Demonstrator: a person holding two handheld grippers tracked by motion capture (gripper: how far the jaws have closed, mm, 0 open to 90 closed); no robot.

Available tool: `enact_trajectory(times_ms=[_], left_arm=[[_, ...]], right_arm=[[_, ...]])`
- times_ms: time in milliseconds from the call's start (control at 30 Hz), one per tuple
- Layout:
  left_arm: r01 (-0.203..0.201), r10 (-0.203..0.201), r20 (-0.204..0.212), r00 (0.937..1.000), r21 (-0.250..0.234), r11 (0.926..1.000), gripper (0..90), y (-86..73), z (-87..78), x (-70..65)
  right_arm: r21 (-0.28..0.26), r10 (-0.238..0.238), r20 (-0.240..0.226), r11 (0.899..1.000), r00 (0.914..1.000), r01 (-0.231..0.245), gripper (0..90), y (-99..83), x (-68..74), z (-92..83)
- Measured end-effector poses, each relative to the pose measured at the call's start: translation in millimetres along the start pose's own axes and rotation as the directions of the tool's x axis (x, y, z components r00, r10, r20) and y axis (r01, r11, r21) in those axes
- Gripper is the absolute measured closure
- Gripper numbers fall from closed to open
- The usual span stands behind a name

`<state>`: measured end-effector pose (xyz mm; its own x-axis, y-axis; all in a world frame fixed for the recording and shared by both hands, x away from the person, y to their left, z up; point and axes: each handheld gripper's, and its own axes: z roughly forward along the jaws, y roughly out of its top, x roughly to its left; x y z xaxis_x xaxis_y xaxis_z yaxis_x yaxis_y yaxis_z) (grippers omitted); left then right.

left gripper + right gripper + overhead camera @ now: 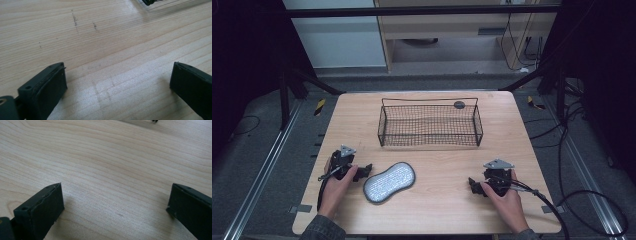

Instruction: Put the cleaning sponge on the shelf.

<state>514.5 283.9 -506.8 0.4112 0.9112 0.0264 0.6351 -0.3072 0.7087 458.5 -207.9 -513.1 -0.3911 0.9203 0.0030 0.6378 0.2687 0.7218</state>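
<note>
A black wire basket (430, 122) stands empty at the middle back of the wooden table (437, 210). In front of it, left of centre, lies a grey peanut-shaped pad (389, 181) with a dark rim. My left gripper (365, 170) rests on the table just left of the pad, jaws pointing at it. In the left gripper view the left gripper (119, 67) is open over bare wood. My right gripper (474, 185) sits at the front right, jaws pointing left, well apart from the pad. The right gripper (117, 187) is open too, nothing between its jaws.
A small dark round disc (459, 104) sits at the basket's back rim. A corner of the basket (150, 2) shows at the top of the left gripper view. Cables (557, 205) trail off the table's front right corner. Dark stands flank the table.
</note>
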Motion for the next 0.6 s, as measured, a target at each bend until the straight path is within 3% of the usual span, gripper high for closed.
enact_trajectory(times_ms=[300,433,500,600], left_arm=[[-0.088,0.088,0.016,0.9960,0.011,0.9961,3.6,11.0,-17.0,-22.5],[-0.183,0.181,0.043,0.9826,0.051,0.9818,4.9,20.1,-28.5,-36.7],[-0.206,0.199,0.084,0.9764,0.074,0.9759,4.5,22.9,-33.4,-41.9],[-0.233,0.221,0.113,0.9686,0.107,0.9665,4.2,26.5,-39.4,-48.7]], right_arm=[[0.000,-0.020,-0.010,1.000,0.9997,0.020,0.5,-2.0,-3.0,-1.9],[0.000,-0.027,-0.021,1.000,0.9994,0.027,0.5,-2.6,-4.3,-2.5],[-0.002,-0.032,-0.023,0.999,0.9992,0.032,0.5,-2.9,-4.8,-2.6],[-0.002,-0.035,-0.025,0.999,0.9991,0.035,0.4,-3.6,-5.6,-3.2]])
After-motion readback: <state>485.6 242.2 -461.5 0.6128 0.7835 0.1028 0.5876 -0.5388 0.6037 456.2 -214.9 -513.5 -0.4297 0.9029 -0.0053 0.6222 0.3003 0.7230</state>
